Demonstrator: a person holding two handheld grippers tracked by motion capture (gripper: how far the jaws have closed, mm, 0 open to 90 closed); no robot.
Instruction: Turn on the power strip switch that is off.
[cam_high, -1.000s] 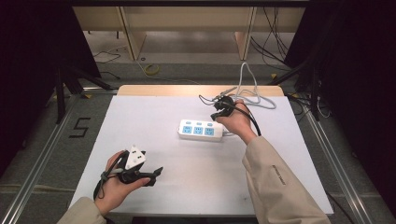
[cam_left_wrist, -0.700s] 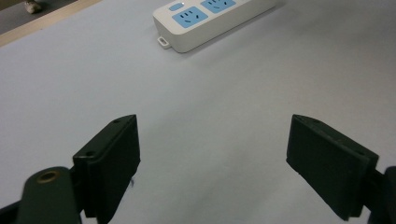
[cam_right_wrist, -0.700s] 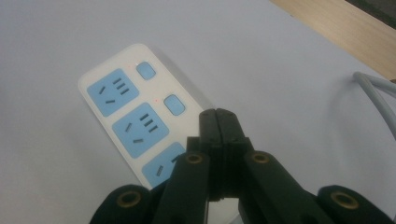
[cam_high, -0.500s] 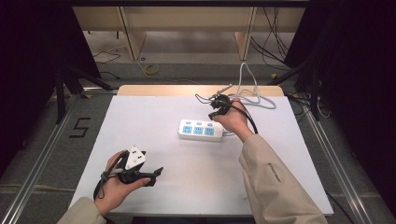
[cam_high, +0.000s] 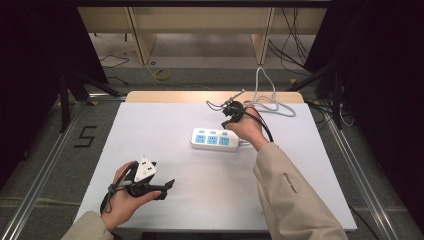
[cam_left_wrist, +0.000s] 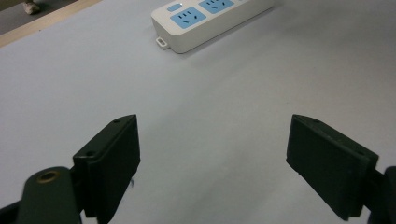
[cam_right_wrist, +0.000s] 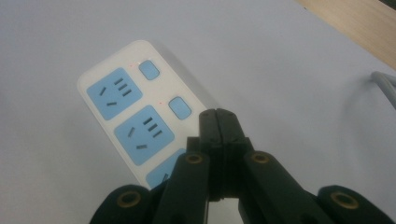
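Observation:
A white power strip (cam_high: 216, 139) with three blue sockets lies flat on the white table (cam_high: 200, 205), right of centre. My right gripper (cam_high: 226, 123) hangs just above the strip's far edge and points down at it. In the right gripper view its jaws are pressed together with nothing between them, their tip (cam_right_wrist: 218, 116) over the strip (cam_right_wrist: 126, 121) beside a blue switch button (cam_right_wrist: 180, 107). My left gripper (cam_high: 167, 185) rests near the front left of the table. Its jaws stand wide apart and empty (cam_left_wrist: 233, 154), aimed across the bare surface toward the strip (cam_left_wrist: 210, 21).
The strip's grey-white cable (cam_high: 272, 102) loops on the far right of the table and runs off the back edge. A wooden band (cam_high: 175, 96) borders the far side. Metal rails (cam_high: 45, 170) flank the table on the floor.
My right gripper has drifted slightly toward the far edge above the strip, still shut. The left gripper and the power strip have not moved.

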